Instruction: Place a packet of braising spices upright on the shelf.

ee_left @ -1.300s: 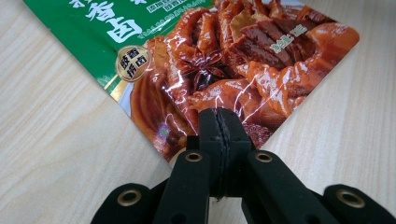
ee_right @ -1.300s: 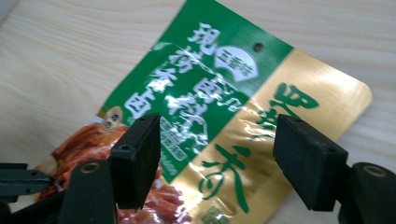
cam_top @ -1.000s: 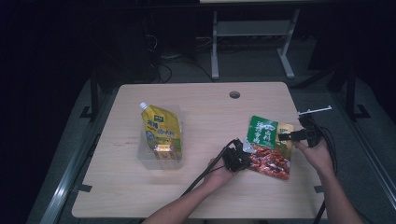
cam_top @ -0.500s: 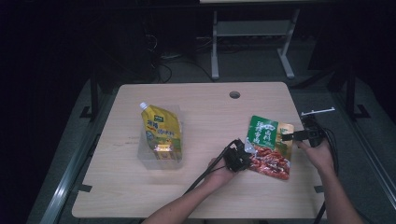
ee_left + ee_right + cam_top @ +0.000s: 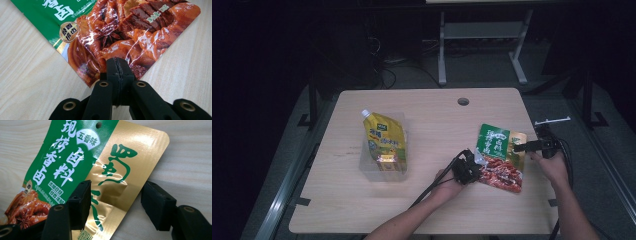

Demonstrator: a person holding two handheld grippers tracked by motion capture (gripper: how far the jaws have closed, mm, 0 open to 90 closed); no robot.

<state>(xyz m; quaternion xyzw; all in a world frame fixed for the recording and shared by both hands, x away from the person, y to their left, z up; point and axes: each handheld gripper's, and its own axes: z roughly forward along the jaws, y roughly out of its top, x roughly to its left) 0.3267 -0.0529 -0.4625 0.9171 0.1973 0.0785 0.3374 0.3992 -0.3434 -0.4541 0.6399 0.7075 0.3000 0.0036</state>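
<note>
A green, gold and red food pouch [image 5: 501, 155] lies flat on the wooden table [image 5: 437, 115] at the right. My left gripper [image 5: 473, 170] is shut on the pouch's lower left corner; in the left gripper view the black jaws [image 5: 117, 62] meet on the edge of the red meat print [image 5: 120, 32]. My right gripper [image 5: 518, 148] is at the pouch's right edge. Its jaws [image 5: 117, 191] are open and have just been closing, with the gold strip [image 5: 120, 170] of the pouch between them and the pads clear of it.
A yellow spout pouch [image 5: 384, 140] lies in a clear plastic tray [image 5: 382, 167] on the table's left half. A cable hole [image 5: 463, 101] sits near the far edge. Both forearms come in from the near edge. Dark floor and a metal stand surround the table.
The pouch's lower end has slid a little to the left with the left gripper. The right gripper's jaws stand closer together around the gold edge.
</note>
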